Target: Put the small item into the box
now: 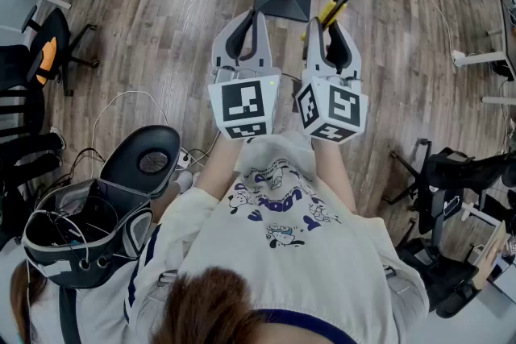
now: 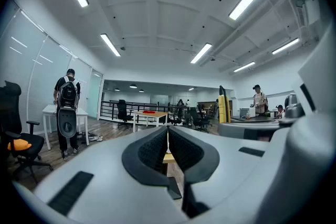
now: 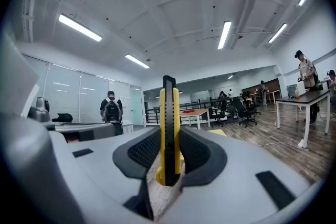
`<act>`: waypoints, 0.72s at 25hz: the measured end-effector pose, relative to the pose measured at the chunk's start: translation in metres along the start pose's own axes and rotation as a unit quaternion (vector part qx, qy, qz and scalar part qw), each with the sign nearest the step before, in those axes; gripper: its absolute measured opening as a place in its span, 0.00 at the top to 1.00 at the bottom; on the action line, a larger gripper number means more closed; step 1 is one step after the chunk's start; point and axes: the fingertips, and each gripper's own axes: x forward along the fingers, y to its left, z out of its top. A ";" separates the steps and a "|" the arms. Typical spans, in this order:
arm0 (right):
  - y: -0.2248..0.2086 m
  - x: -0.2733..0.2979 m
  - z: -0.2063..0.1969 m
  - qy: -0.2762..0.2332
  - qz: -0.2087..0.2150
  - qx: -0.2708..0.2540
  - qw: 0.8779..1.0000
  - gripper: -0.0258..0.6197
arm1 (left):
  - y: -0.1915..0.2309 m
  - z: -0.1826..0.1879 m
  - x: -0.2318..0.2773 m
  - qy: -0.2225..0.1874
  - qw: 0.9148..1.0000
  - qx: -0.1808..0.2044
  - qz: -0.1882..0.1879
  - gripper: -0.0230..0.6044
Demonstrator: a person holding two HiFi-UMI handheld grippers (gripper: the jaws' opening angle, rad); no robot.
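The right gripper [image 3: 168, 136] jaws pinch the knife [image 3: 168, 107] near one end, so it could tip out; the left gripper [image 2: 168, 136] jaws are pressed together.

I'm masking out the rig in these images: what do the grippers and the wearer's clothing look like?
The left gripper and right gripper have pale grey rounded shells tapering to two jaws lined with black ribbed pads. Each carries a cube of black-and-white square markers at its rear. The T-shirt worn is white with a blue cartoon print.
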 end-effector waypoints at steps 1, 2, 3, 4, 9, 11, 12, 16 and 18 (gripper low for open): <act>0.001 -0.001 0.001 0.000 0.000 0.000 1.000 0.76 | 0.000 0.001 0.000 0.000 1.000 0.000 -0.001 0.93; 0.001 -0.001 0.001 0.000 0.000 -0.001 1.000 0.76 | 0.000 0.001 -0.001 0.001 1.000 0.001 -0.001 0.93; 0.001 -0.001 0.002 0.000 0.001 -0.001 1.000 0.76 | -0.001 0.002 -0.001 0.001 1.000 0.001 -0.001 0.93; 0.002 -0.001 0.002 0.001 0.001 -0.001 1.000 0.76 | -0.001 0.002 -0.001 0.001 1.000 0.001 -0.001 0.93; 0.001 0.003 0.003 0.003 0.002 -0.001 1.000 0.76 | 0.000 0.004 0.003 0.003 1.000 -0.001 -0.001 0.93; 0.001 0.006 0.002 0.004 0.001 -0.001 1.000 0.76 | 0.002 0.004 0.005 0.003 1.000 -0.002 -0.002 0.93; 0.001 0.007 0.002 0.005 0.000 -0.001 1.000 0.76 | 0.003 0.004 0.006 0.003 1.000 -0.002 -0.002 0.93; -0.001 0.016 -0.005 0.006 -0.005 0.004 1.000 0.76 | 0.007 0.000 0.014 0.003 1.000 -0.002 -0.007 0.93; -0.002 0.024 -0.009 0.007 -0.008 0.006 1.000 0.76 | 0.011 -0.004 0.021 0.004 1.000 -0.001 -0.010 0.93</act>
